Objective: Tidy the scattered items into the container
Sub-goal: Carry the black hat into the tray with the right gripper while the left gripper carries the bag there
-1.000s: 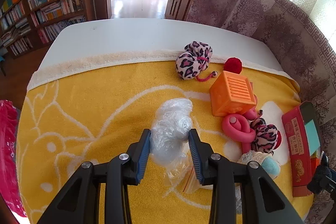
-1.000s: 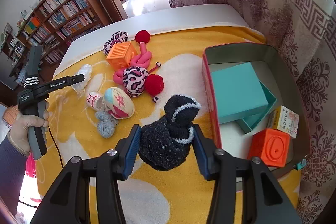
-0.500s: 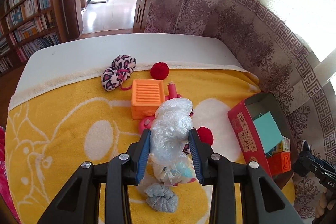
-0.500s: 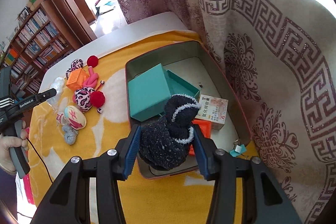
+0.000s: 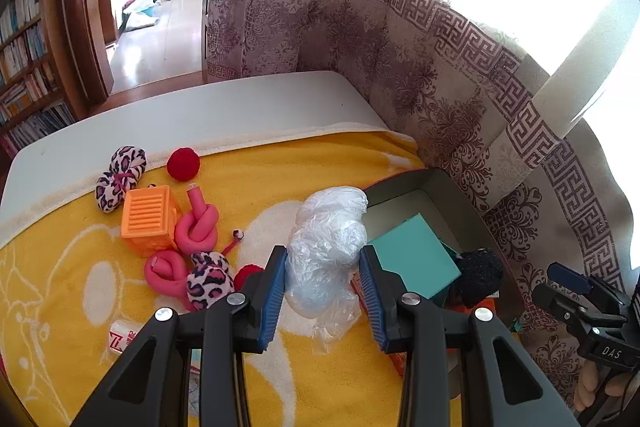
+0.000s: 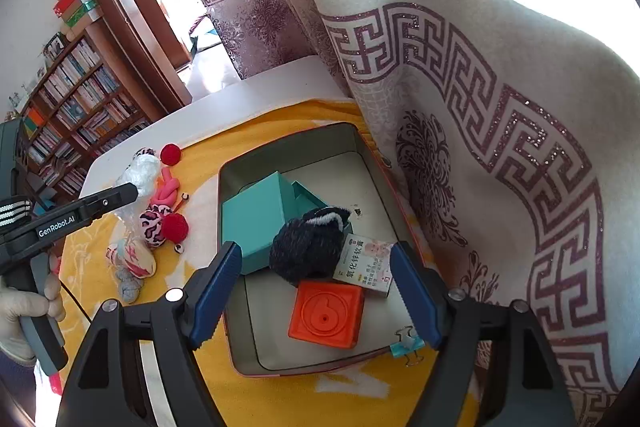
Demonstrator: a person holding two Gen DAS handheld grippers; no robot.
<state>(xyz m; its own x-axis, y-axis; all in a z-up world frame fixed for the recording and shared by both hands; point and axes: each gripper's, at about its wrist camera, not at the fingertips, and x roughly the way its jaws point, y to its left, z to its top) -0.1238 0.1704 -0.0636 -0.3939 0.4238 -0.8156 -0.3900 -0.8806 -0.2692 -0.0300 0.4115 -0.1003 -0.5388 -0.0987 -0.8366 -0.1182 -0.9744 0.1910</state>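
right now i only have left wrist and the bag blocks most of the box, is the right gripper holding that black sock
Observer: No. The right gripper has its jaws opening, and the black sock lies in the container, touching neither pad.
Operator: whats at the near end
Observer: An orange cube sits on the container floor, with a small printed carton beside it.
Operator: room for mine
Observer: The far end, beyond the teal box, shows bare floor, so the plastic bag would probably fit there.
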